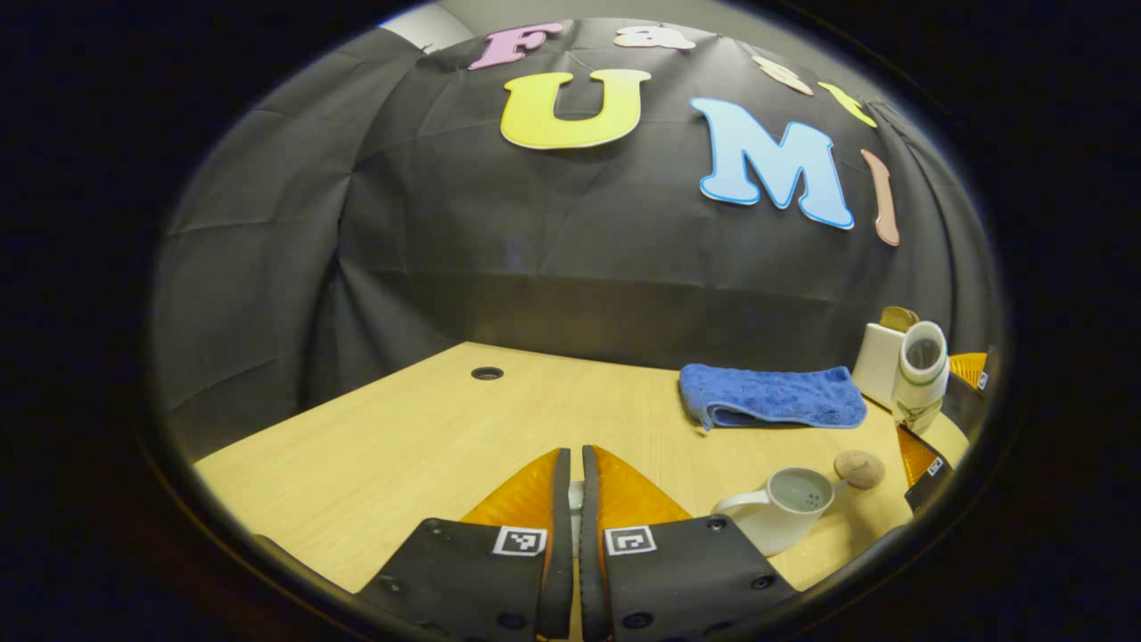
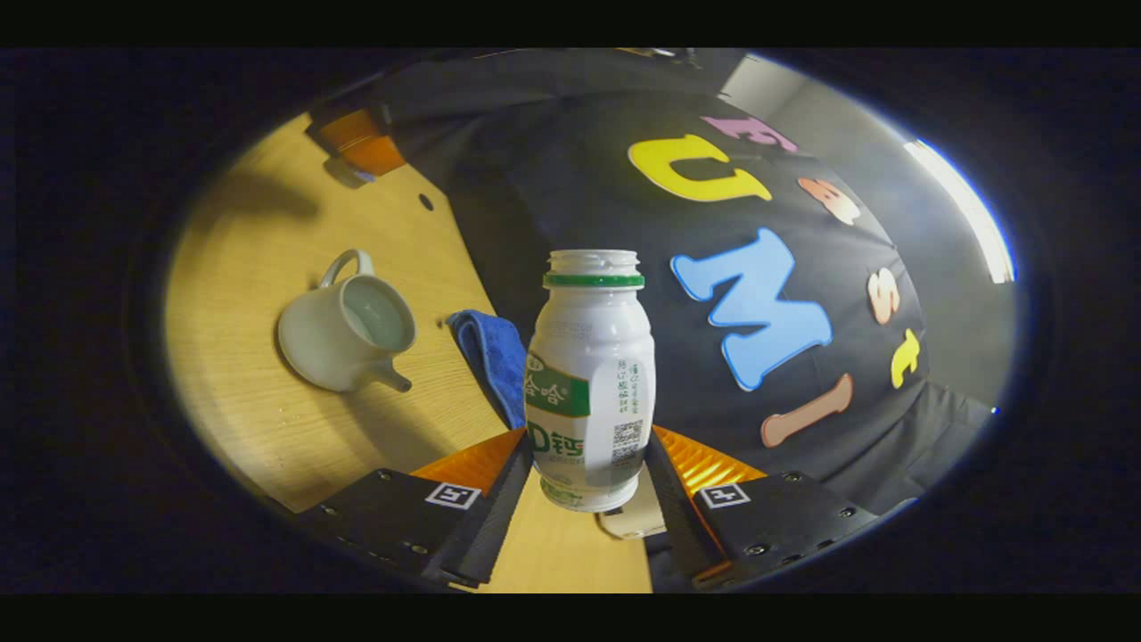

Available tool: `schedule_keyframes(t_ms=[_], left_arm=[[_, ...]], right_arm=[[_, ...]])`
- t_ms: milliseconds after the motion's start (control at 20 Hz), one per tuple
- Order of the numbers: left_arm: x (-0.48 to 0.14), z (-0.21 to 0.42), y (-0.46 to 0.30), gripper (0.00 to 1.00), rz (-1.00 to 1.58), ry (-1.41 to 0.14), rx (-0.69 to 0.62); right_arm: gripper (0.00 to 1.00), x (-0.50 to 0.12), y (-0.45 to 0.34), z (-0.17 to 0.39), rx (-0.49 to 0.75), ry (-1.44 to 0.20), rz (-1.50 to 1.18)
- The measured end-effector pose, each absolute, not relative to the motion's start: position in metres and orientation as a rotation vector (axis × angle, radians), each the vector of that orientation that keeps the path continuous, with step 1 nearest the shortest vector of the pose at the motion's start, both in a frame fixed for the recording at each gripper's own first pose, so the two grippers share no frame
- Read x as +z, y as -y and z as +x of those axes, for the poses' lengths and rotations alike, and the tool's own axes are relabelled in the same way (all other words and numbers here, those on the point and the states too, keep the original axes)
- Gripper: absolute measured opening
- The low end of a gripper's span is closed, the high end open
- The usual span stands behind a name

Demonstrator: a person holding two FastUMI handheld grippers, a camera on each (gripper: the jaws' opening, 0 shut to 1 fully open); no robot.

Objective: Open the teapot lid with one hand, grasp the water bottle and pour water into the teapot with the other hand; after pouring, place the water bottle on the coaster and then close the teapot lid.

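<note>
Roughly halfway, judging by the layout. Teapot open on the table, lid lying just beside it. Water bottle uncapped and clamped between the right gripper fingers, held up off to the side. Left gripper pinched shut on nothing. Probably poured already; coaster drop and lid closing left.

White teapot, blue cloth

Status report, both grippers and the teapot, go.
Left gripper shut, empty. Right gripper shut on water bottle, tilted. Teapot open, lid beside it.
</note>
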State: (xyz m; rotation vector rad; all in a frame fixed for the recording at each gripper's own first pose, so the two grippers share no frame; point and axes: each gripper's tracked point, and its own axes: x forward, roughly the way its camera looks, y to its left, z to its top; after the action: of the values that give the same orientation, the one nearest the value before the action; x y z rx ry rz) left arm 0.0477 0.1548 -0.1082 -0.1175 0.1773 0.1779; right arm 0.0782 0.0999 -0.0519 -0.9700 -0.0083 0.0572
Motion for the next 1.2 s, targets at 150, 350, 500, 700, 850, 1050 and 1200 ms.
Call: schedule_keyframes(t_ms=[150,350,500,700,850,1050,1200], left_arm=[[-0.102,0.049,-0.141,0.14,-0.12,-0.159,0.133],[-0.092,0.053,-0.115,0.14,-0.109,-0.117,0.059],[-0.086,0.055,-0.092,0.14,-0.074,-0.094,0.011],[-0.08,0.058,-0.055,0.14,-0.025,-0.067,-0.062],[-0.08,0.061,-0.025,0.14,0.0,-0.056,-0.116],[-0.086,0.066,0.008,0.14,0.04,-0.069,-0.172],[-0.094,0.069,0.018,0.07,0.09,-0.09,-0.176]], right_arm=[[0.74,-0.056,-0.089,0.077,0.052,-0.043,-0.771],[0.74,-0.065,-0.077,0.08,0.059,-0.096,-0.578],[0.74,-0.067,-0.069,0.082,0.049,-0.095,-0.49],[0.74,-0.07,-0.057,0.073,0.045,-0.088,-0.443],[0.74,-0.067,-0.055,0.071,0.05,-0.092,-0.414],[0.74,-0.065,-0.048,0.07,0.03,-0.085,-0.405],[0.74,-0.063,-0.044,0.068,0.03,-0.082,-0.394]])
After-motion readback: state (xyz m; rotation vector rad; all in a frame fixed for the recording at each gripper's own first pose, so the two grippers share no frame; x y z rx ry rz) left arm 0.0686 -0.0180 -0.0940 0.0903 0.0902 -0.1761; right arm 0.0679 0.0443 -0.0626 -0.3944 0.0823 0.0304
